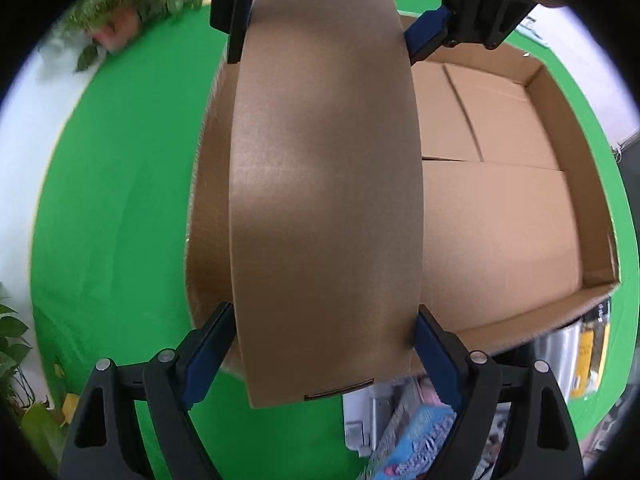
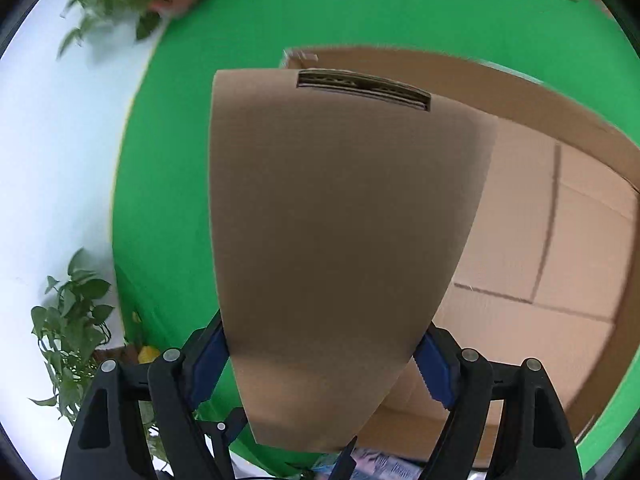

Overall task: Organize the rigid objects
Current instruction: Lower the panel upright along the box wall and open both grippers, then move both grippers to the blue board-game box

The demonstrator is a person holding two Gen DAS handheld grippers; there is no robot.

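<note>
Both grippers had hold of one long, flat cardboard box (image 1: 326,200), one at each end, and it hung above the big open carton (image 1: 520,216) on the green cloth (image 1: 120,200). In the left wrist view the left gripper (image 1: 325,344) was clamped across the near end, its blue pads (image 1: 210,354) pressed against both narrow sides at about 6 o'clock, while the right gripper (image 1: 324,40) showed at 12 o'clock, gripping the far end the same way. The held box covered the carton's left part; to the 3 o'clock side the carton's floor showed its folded flaps, with the walls standing all round. From the right wrist view the right gripper's pads (image 2: 434,368) were clenched on the box at 6 o'clock, and the box ran away toward 12 o'clock, where a slot-shaped cutout (image 2: 364,90) showed corrugated edges at its far end. Leafy pot plants (image 2: 72,332) stood at 8 o'clock and 11 o'clock, off the cloth. At 5 o'clock in the left view, colourful packages (image 1: 416,436) lay blurred beside the carton, too smeared to name.
</note>
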